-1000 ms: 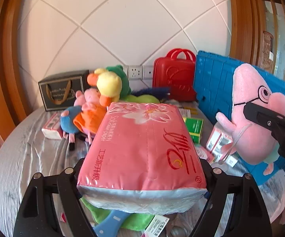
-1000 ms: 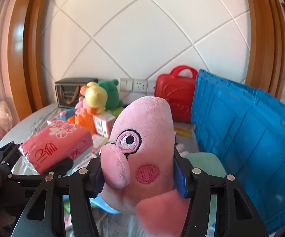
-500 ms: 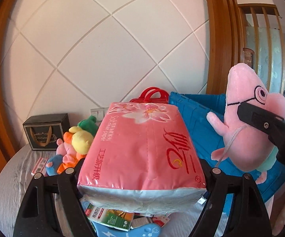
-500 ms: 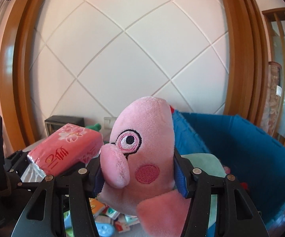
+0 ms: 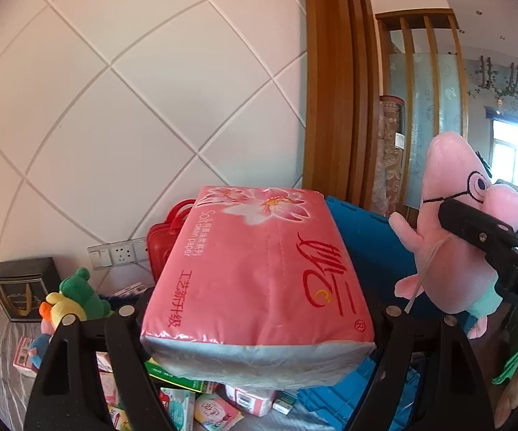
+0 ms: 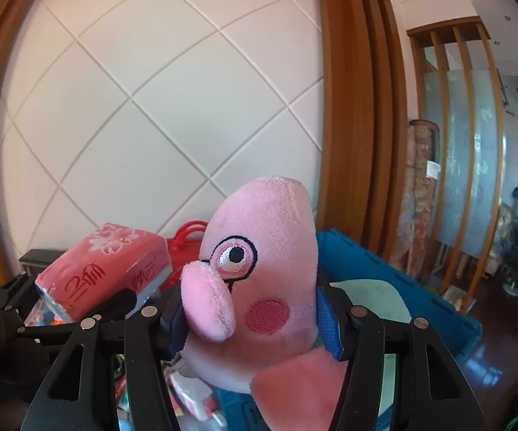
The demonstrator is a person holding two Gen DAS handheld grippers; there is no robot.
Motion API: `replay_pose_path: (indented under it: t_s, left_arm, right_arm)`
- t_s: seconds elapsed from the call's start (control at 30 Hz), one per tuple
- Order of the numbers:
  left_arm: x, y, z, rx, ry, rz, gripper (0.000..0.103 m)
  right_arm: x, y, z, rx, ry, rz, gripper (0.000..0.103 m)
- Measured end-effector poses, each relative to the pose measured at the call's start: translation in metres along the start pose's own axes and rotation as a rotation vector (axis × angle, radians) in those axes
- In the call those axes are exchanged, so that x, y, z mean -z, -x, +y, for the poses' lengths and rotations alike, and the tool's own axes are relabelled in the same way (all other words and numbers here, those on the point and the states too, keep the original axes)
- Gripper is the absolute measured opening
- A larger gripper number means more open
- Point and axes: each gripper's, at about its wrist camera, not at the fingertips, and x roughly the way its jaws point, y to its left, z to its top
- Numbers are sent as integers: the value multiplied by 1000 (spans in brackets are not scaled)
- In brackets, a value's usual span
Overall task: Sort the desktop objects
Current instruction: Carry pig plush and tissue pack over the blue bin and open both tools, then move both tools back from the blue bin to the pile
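A: What is each gripper carrying?

B: The left gripper (image 5: 259,327) has its jaws wide, clamped on the two sides of one pink tissue pack (image 5: 259,273), which is lifted off the table (image 5: 3,366). The right gripper (image 6: 255,319) has its jaws at a middling width, pressed on the head of one pink pig toy (image 6: 262,269), also up in the air.

A: Where do they sit relative to the blue crate?

B: In the left wrist view the pack hangs in front of the blue crate (image 5: 374,248), whose rim shows just behind it. In the right wrist view the crate's wall runs off to the right behind the toy's head.

A: What does the left view give that the right one doesn't?

B: The table clutter. One green frog toy (image 5: 79,291) with a yellow duck toy (image 5: 59,310) pressed against it, one black gift box (image 5: 21,287) by the wall, and several small packets (image 5: 215,411) under the pack; I can't count those exactly. It also shows the pig toy's whole body, arms and glasses from the side.

A: And the right view alone?

B: The pig's eye and cheek close up, and the tissue pack from its end. The one red case (image 5: 165,240) by the wall shows in both.
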Motion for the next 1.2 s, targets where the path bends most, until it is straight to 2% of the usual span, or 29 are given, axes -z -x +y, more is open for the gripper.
replay_pose_path:
  t_s: [0.17,0.4,0.47,0.5,0.53,0.57,0.63,0.67,0.83,0.97,1.2]
  left_arm:
    - [-6,-20,-38,53,-37,14,81]
    - [-13,-39,-83,96,-68,34,81]
    - [-14,-47,-92,108,-85,64,82]
    - [-14,-52,-97,120,-92,85,82]
    - [-14,-57,-101,120,-101,103,85]
    - [-14,-59,-104,113,-110,108,91]
    - [-13,-57,-109,117,-119,85,100]
    - [-13,-56,-110,110,-121,74,102]
    - [-12,-52,-99,89,-109,67,102]
    - [-3,-46,-73,65,-65,60,102]
    - [37,-25,4,-68,-13,59,102]
  right_arm:
    - [3,-10,-40,71,-19,18,58]
    - [11,-25,-75,114,-31,47,58]
    - [12,-32,-84,118,-36,70,64]
    - [13,-38,-87,122,-43,95,77]
    - [14,-44,-91,133,-48,113,95]
    - [15,-46,-95,156,-47,120,103]
    - [15,-41,-99,173,-49,105,103]
    - [15,-39,-101,164,-53,100,103]
    - [17,-37,-100,147,-65,86,103]
    - [20,-36,-86,111,-61,73,103]
    - [31,-24,-22,-24,-8,17,103]
